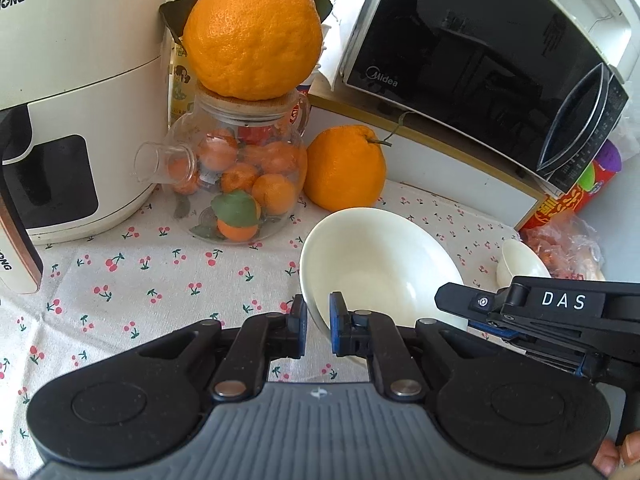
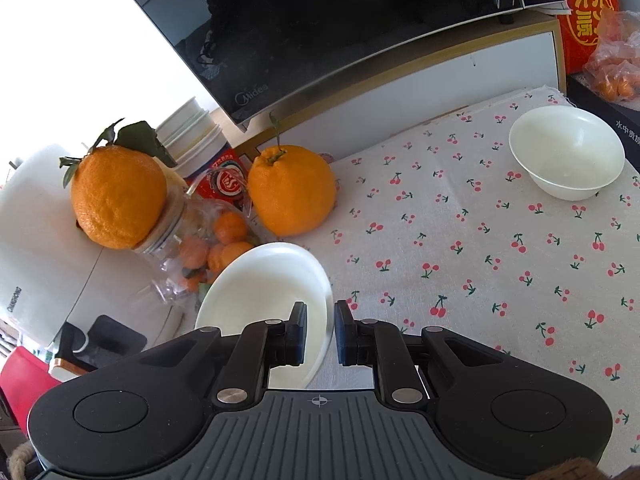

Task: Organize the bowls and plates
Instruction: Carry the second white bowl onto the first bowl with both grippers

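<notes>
Left wrist view: left gripper clamps the large white bowl's rim; right gripper clamps its opposite rim; small bowl near the desk's far right corner.

it was a home kitchen corner. a black-fronted midea microwave sat on a low white cabinet at the back, and a white air fryer stood to one side. the table wore a white cloth printed with small red cherries. a glass teapot full of little oranges carried a big leafy orange on its lid, a second one lay beside it, and white bowls stood on the cloth.
</notes>
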{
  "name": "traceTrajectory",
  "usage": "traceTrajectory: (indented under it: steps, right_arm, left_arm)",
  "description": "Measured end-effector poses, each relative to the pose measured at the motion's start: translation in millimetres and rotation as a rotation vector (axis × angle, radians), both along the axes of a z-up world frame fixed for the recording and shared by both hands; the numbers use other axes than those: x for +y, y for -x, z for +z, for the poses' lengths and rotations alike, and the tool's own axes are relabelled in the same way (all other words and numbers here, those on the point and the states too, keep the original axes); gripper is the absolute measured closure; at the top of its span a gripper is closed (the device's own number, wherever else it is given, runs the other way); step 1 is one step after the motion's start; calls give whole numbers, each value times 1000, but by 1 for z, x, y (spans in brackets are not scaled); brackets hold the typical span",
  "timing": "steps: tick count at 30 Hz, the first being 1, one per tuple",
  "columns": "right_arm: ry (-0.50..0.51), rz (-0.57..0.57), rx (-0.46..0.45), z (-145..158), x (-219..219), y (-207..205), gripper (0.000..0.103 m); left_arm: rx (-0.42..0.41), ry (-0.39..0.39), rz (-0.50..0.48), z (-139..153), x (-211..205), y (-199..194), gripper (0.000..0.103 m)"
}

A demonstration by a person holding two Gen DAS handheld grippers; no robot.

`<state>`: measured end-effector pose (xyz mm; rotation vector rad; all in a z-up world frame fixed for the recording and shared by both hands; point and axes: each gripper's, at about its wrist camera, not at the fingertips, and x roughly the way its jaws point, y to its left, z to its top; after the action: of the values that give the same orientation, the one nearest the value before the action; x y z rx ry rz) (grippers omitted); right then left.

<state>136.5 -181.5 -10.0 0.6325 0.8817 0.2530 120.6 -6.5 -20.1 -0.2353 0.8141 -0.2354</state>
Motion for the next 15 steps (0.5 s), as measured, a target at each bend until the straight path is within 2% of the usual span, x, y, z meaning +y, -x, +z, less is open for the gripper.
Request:
traceTrajectory:
  steps: [7,15]
  right_arm:
    - [-4,22,4,14,-3,19,88]
    - [-27,56,22,21,-6,43,86]
  left_arm:
    - [11,27,-25,8,7,16,93]
    - [18,23,-78,16,16,35,93]
